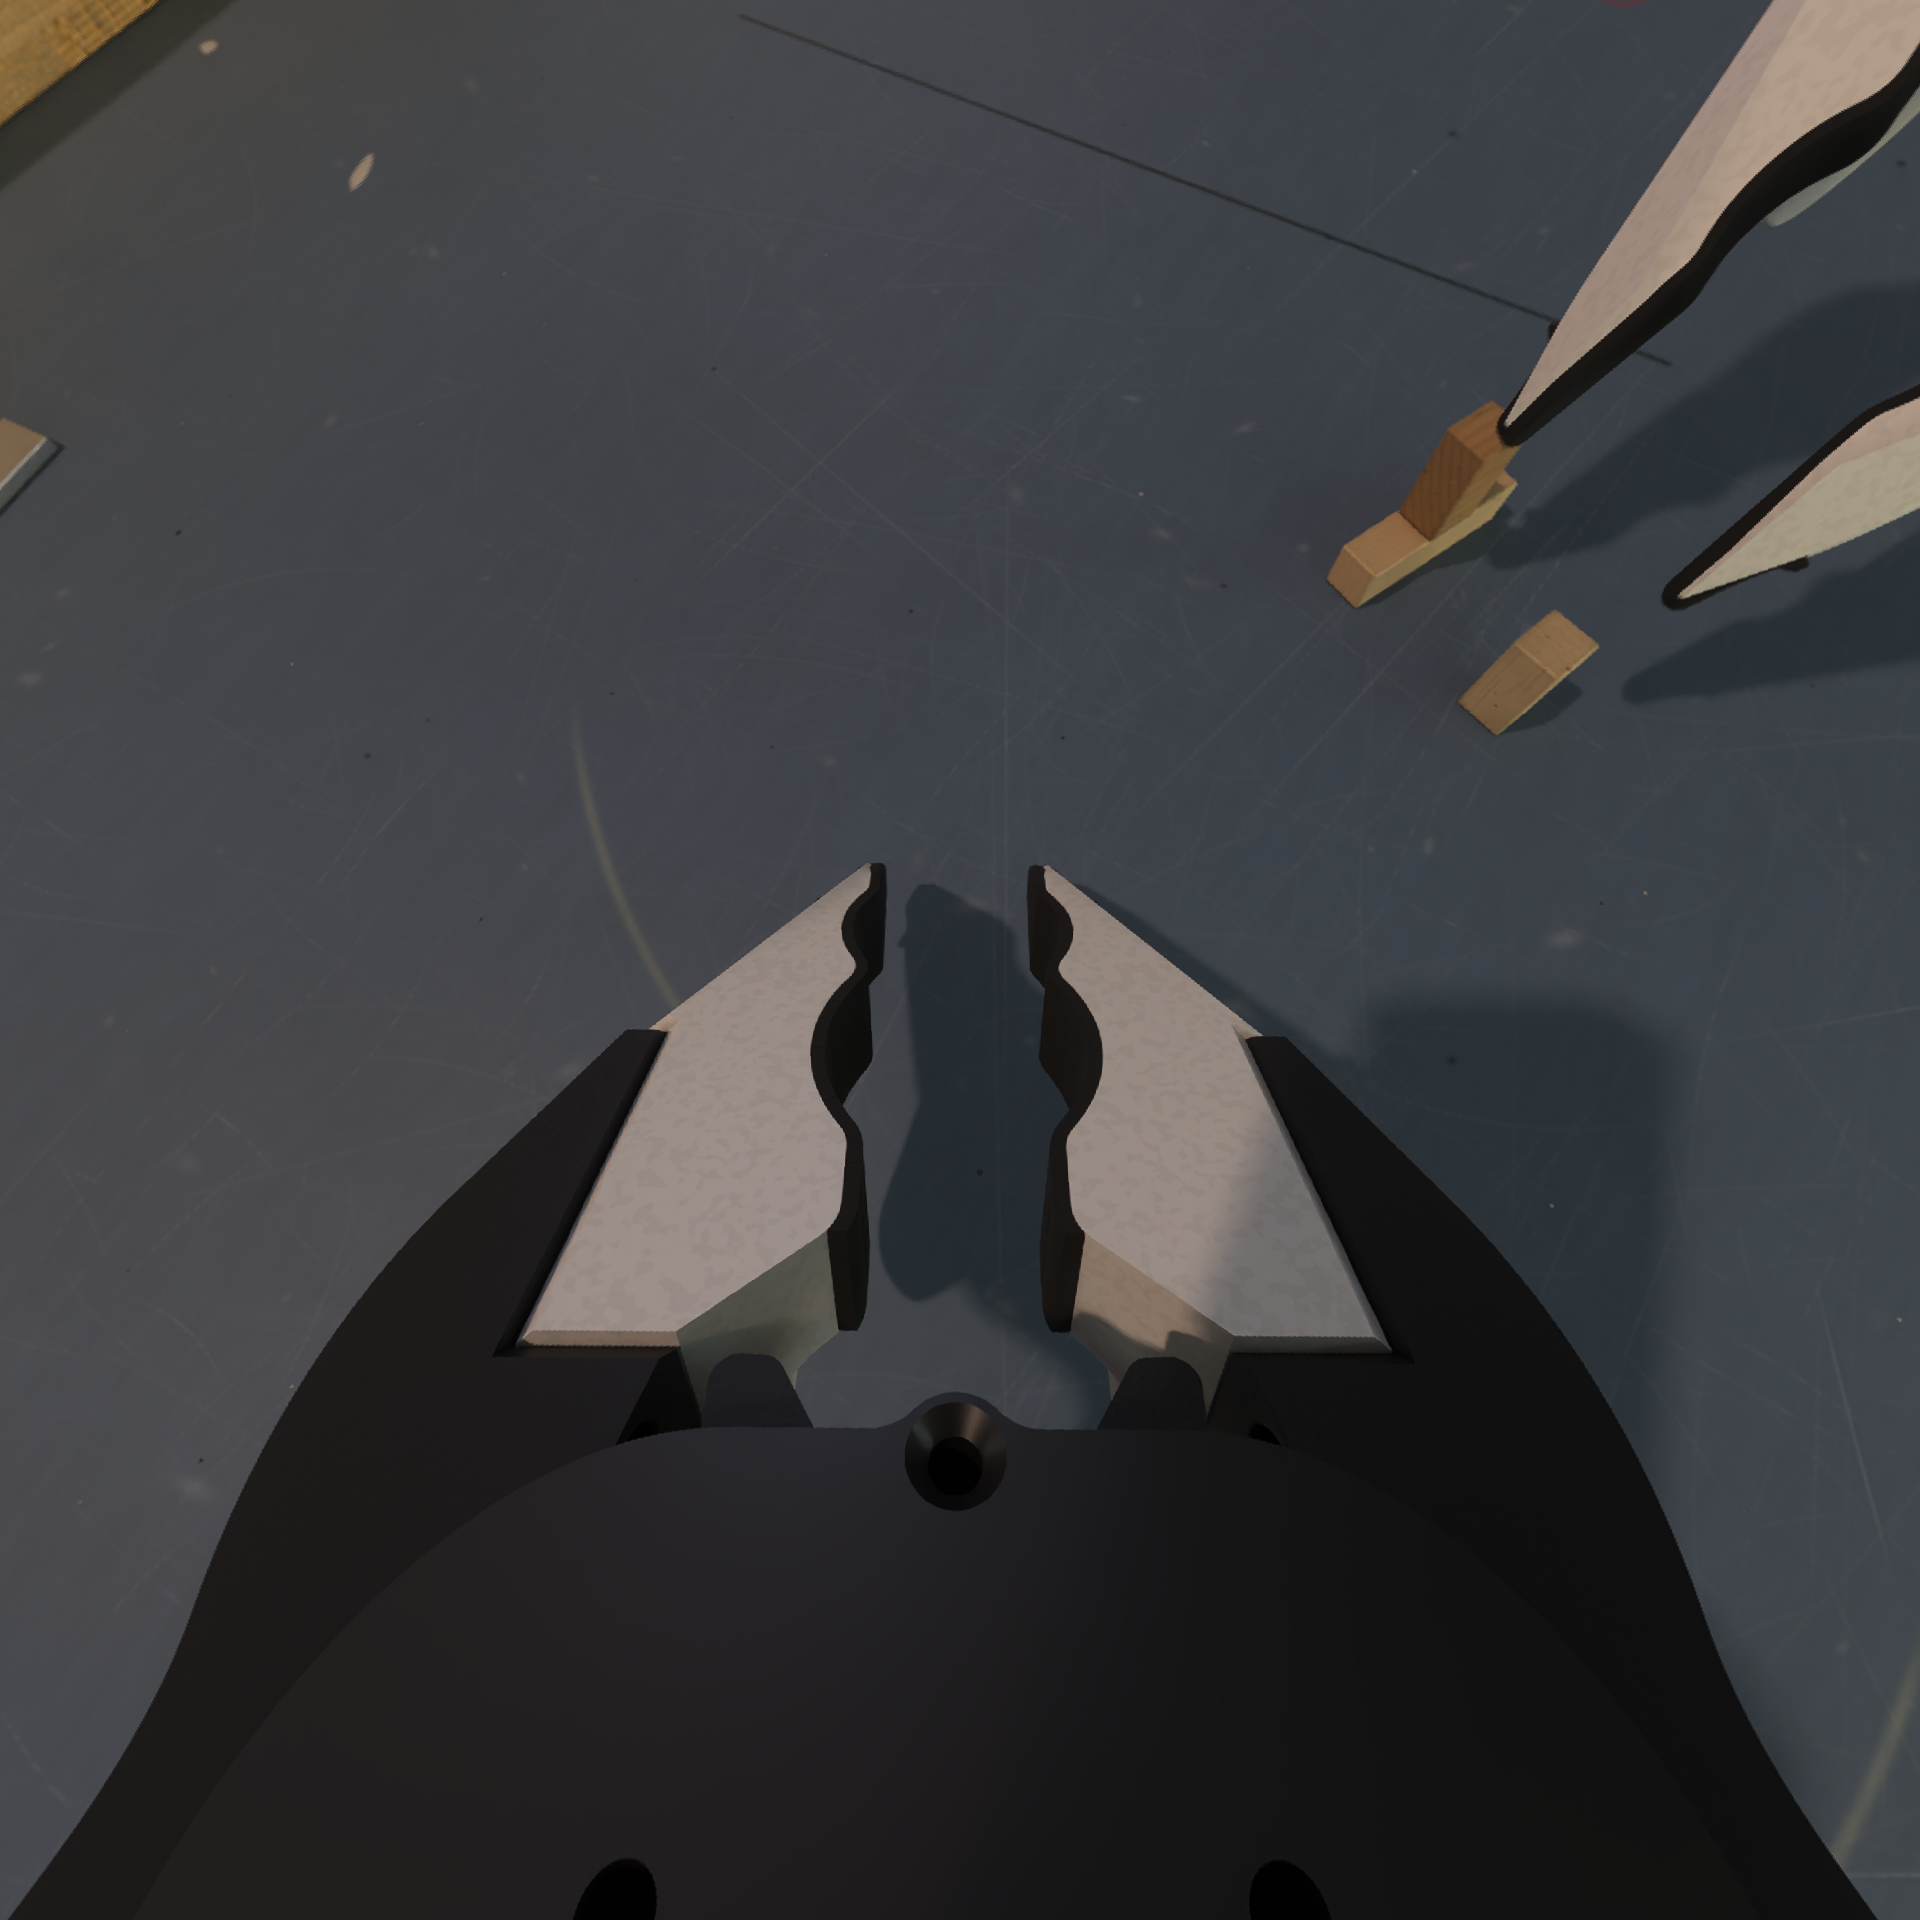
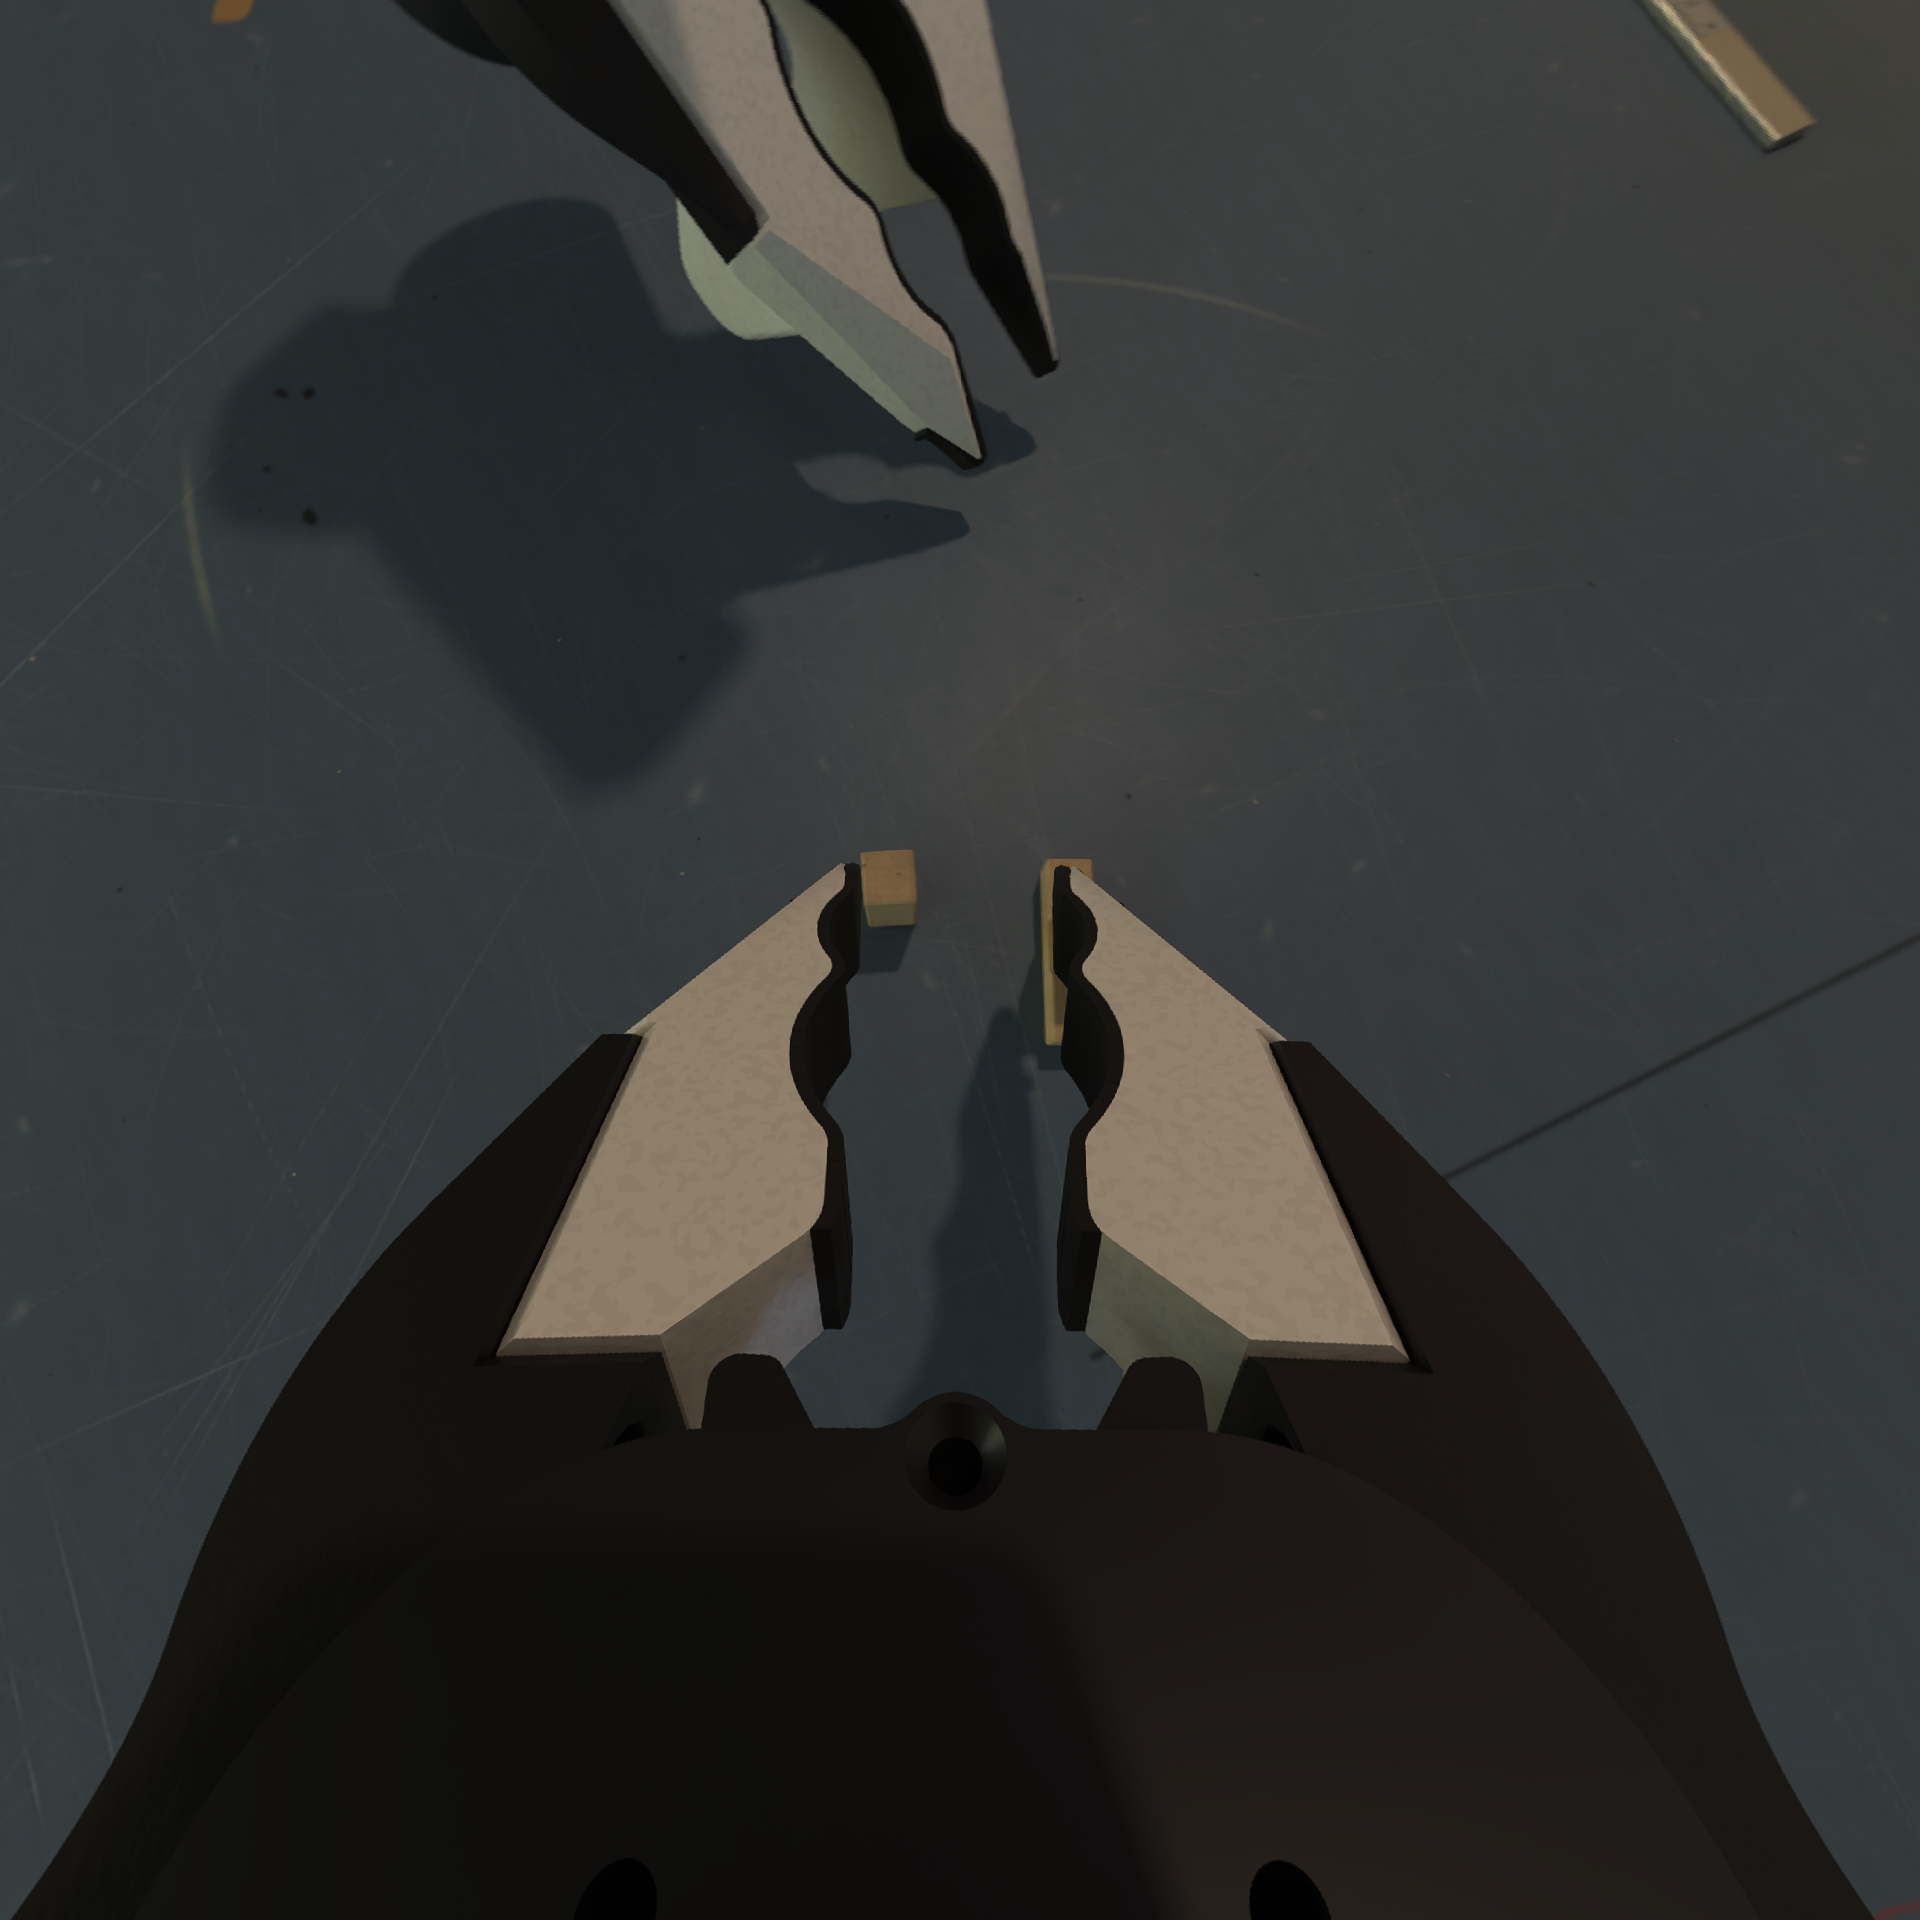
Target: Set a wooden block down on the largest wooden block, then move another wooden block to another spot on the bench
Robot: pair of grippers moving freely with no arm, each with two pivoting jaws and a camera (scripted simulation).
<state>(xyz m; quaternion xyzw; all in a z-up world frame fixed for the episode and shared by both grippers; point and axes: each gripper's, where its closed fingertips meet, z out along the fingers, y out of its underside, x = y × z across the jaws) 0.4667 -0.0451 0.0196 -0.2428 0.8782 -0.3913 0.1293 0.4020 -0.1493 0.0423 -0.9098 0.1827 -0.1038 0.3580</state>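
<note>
left wrist view: the left gripper [image 1: 956, 883] is held over bare blue-grey bench [image 1: 727, 520], jaws parted, nothing between them. far right, a long pale block [image 1: 1382, 566] lies flat, with a darker upright block [image 1: 1449, 468] seen standing on it, tilted in this lens. the right gripper [image 1: 1590, 499] straddles that pair, one fingertip by the upright block's top; whether contact is made cannot be told. a small loose block [image 1: 1527, 673] lies just beside, apart from the stack.

right wrist view: the right gripper [image 2: 954, 881] is shown with jaws spread and empty. a small block [image 2: 889, 885] sits by the left fingertip, a thin pale block edge [image 2: 1052, 956] hugs the right finger. the left gripper [image 2: 1003, 410] hangs ahead, open.

the blocks are judged light, rigid and dry, not fragile. flat opposite side faces are best pinched, low on the body; an upright block is judged easily toppled.
</note>
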